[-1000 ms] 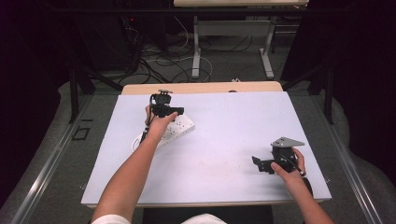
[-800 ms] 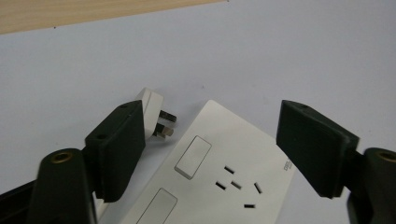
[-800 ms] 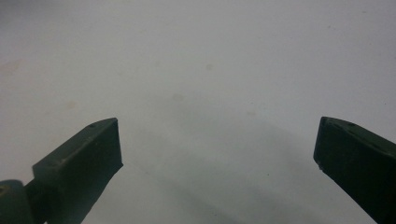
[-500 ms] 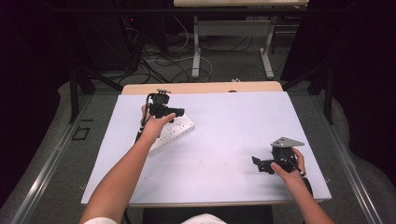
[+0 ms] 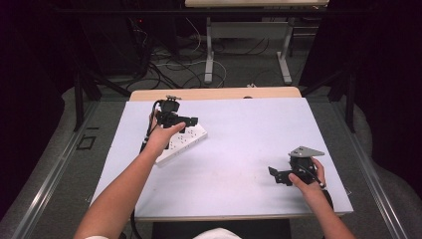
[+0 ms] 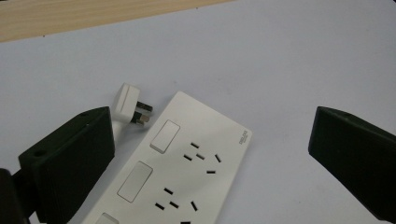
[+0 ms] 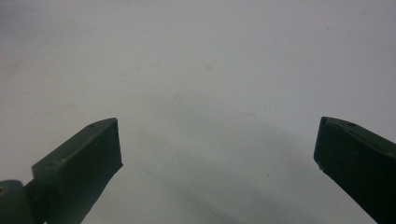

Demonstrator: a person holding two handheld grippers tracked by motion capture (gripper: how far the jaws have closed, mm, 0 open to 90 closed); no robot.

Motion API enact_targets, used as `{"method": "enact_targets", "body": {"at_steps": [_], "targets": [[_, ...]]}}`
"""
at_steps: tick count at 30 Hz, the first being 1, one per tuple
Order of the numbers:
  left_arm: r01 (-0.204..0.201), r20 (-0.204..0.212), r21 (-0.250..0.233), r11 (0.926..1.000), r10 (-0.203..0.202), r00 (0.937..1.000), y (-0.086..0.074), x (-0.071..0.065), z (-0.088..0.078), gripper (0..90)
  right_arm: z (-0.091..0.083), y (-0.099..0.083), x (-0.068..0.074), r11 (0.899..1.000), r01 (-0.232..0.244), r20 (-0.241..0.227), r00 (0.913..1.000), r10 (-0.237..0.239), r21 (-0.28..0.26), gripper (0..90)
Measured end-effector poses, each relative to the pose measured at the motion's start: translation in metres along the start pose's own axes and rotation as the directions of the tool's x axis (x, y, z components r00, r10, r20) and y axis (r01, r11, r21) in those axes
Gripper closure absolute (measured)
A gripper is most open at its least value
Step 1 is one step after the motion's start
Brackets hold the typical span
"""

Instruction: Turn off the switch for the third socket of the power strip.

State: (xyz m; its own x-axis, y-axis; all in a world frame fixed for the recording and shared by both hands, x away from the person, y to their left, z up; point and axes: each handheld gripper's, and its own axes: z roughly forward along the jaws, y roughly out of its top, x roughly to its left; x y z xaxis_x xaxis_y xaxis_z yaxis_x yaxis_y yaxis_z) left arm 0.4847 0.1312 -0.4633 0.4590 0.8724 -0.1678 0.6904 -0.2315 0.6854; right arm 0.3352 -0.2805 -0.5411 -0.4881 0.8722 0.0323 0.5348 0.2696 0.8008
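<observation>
- High view: a white table top (image 5: 234, 149) carries a white power strip (image 5: 185, 142) at its far left, lying slantwise; the left gripper (image 5: 186, 120) is held just above the strip's far end by the left hand (image 5: 161, 137), jaws pointing to the right; the right gripper (image 5: 276, 176) sits low over bare table at the near right, held by the right hand (image 5: 308, 177), well apart from the strip, with a grey three-cornered plate (image 5: 306, 151) on top.
- Left gripper view: the left gripper (image 6: 210, 154) has its jaws spread wide with nothing between them; below lies the power strip (image 6: 182, 172), showing socket holes and two flat white switches; a white plug (image 6: 128, 103) lies on the table just beside the strip's far corner, pins toward it; whether they touch I cannot tell; a strip of bare wood (image 6: 93, 16) edges the top.
- Right gripper view: the right gripper (image 7: 217, 149) is likewise wide open and grasping nothing; plain white table (image 7: 210, 70) lies beneath.
</observation>
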Motion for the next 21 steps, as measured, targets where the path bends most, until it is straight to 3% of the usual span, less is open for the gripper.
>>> {"method": "enact_targets", "body": {"at_steps": [21], "targets": [[-0.027,0.025,-0.031,0.9991,0.028,0.9993,-0.016,-0.001,-0.042,0.2,-0.001,0.000,0.001,1.000,-0.001,0.004,1.0000,0.001,0.001,0.3]]}}
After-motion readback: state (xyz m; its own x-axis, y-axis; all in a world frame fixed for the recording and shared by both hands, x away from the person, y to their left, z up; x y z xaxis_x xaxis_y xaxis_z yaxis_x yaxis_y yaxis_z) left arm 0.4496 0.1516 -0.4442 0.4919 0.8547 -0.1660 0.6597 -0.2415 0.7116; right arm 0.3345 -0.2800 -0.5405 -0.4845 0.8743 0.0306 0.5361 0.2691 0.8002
